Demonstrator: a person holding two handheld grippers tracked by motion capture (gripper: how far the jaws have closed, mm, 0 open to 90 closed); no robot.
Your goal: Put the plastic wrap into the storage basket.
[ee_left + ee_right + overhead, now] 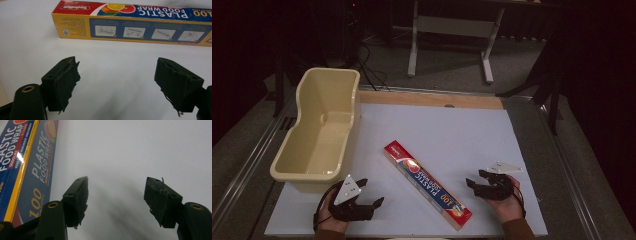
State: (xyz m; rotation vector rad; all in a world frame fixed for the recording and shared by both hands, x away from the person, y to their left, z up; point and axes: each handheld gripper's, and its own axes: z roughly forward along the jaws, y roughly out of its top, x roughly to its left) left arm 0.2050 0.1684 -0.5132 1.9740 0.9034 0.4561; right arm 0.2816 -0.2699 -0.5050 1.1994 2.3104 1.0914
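A long cardboard food wrap box (428, 185) lies diagonally near the desk's (452, 130) front edge. Both the left gripper (371, 192) and the right gripper (475, 178) rest beside it, jaws spread. A glossy cream plastic tub (319, 130) sits along the left edge.

Wrap box (130, 23) ends cropped.

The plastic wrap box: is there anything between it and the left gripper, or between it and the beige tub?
Nothing visible. The left gripper is open, with bare white table between its jaws and the plastic wrap box. In the high view, bare table also separates the box from the beige tub.
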